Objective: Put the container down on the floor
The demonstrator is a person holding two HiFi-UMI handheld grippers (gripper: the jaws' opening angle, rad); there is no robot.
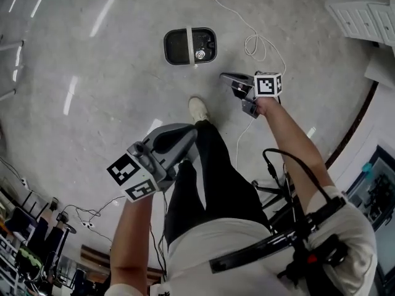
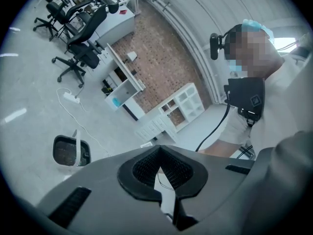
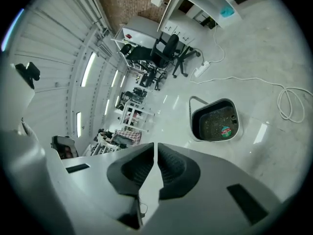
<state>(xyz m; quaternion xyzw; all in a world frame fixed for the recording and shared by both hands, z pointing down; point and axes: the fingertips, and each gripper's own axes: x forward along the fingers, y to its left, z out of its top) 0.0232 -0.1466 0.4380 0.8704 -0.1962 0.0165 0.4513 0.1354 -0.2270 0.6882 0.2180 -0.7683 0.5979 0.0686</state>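
Observation:
The container (image 1: 190, 46) is a dark tub with a pale rim and a white handle across it, and it stands upright on the grey floor ahead of my feet. It also shows in the left gripper view (image 2: 71, 152) and the right gripper view (image 3: 216, 121), with a small round labelled thing inside. My right gripper (image 1: 227, 78) hangs in the air just right of the container, clear of it, jaws shut on nothing (image 3: 155, 148). Farther back, my left gripper (image 1: 187, 134) is held over my thigh, shut and empty (image 2: 159, 153).
A white cable (image 1: 256, 42) loops on the floor right of the container. My shoe (image 1: 198, 108) is just behind it. A white shelf unit (image 1: 364, 20) stands at the far right. Office chairs (image 2: 80, 53) and a power strip (image 2: 71, 97) lie beyond.

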